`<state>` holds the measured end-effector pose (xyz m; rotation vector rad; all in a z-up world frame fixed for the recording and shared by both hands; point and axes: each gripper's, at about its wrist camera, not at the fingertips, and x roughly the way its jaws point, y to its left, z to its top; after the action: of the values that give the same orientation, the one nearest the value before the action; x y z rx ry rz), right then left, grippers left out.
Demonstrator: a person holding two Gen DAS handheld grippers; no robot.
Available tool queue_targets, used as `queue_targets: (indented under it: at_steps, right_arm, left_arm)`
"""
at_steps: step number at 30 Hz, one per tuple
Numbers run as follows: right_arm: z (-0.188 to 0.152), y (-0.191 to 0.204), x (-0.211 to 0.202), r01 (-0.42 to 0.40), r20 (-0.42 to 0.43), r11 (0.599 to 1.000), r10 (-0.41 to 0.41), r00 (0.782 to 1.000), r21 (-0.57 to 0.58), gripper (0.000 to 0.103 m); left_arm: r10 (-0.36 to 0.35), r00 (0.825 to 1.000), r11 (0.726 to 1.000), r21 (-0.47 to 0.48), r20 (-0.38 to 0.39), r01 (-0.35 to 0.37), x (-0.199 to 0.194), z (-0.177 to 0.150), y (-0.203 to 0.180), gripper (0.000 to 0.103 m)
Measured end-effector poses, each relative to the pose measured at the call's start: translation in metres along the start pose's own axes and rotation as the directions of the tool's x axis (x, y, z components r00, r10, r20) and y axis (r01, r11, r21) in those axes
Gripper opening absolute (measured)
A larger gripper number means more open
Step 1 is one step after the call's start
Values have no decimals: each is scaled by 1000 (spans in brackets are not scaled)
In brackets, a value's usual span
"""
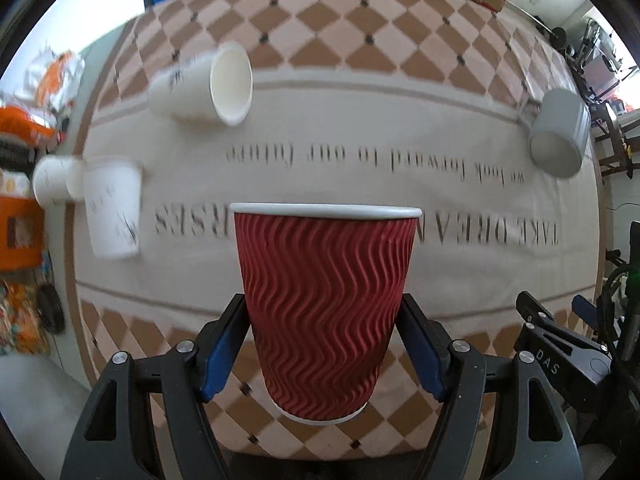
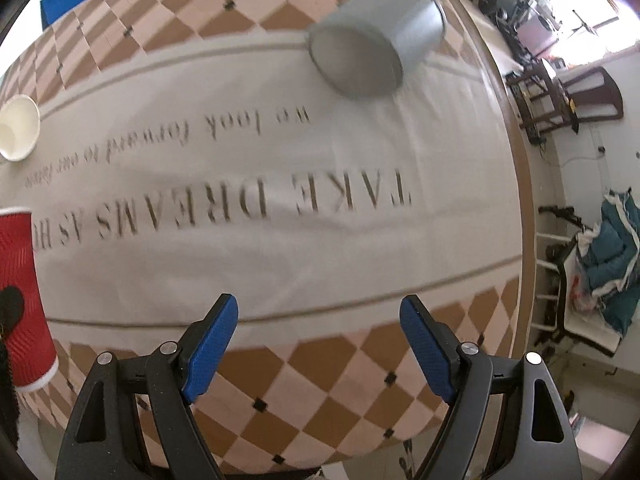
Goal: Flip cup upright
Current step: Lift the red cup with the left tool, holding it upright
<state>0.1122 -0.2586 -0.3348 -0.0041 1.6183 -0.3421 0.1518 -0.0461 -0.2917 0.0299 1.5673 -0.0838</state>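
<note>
My left gripper (image 1: 324,320) is shut on a red ribbed paper cup (image 1: 326,304), held upright with its white rim on top, above the tablecloth. The same red cup shows at the left edge of the right wrist view (image 2: 20,292). A grey cup (image 1: 560,132) lies on its side at the far right; in the right wrist view it (image 2: 376,36) lies ahead, mouth toward me. My right gripper (image 2: 320,332) is open and empty above the near part of the table.
A white paper cup (image 1: 204,84) lies on its side at the far left, also seen in the right wrist view (image 2: 18,126). Another white cup (image 1: 114,210) stands upright at left, with one more (image 1: 50,178) lying behind it. The table (image 2: 516,152) edge runs along the right; chairs and clutter stand beyond.
</note>
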Motion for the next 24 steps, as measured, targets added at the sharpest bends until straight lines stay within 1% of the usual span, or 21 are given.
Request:
queue_targets:
  at_steps: [4,7,11,16,21,24]
  right_arm:
    - [-17,-11,12,17,-32,1000,-16,999,24,85]
    - [-25,-20,20,30,-49,998,-28,998,46,85]
    - [-28,-32,29,44,-64,997,-39,997,70,85]
    - [-25,-39,32,52,-74,994,-45,996,95,85]
    - [-21,-57,39,55,-76,993,-48,996,105,85]
    - [-22,-60,42,56,-77,993,-48,996,107,85]
  left_arm:
    - [-30,999,999,-16,-45,29,15,-14,-4,72]
    - [-44,997,999,-17,-68,43,24,-16,-9,72]
    - [-38,996,999,-8,-82,38,36,-15,-18,72]
    - [-29,996,1000,3,-87,29,48,-11,-30,72]
    - [-9,996,1000,23,-84,11,55,-10,-37,75]
    - [0,998,999,35,-68,3,60,-7,-44,75]
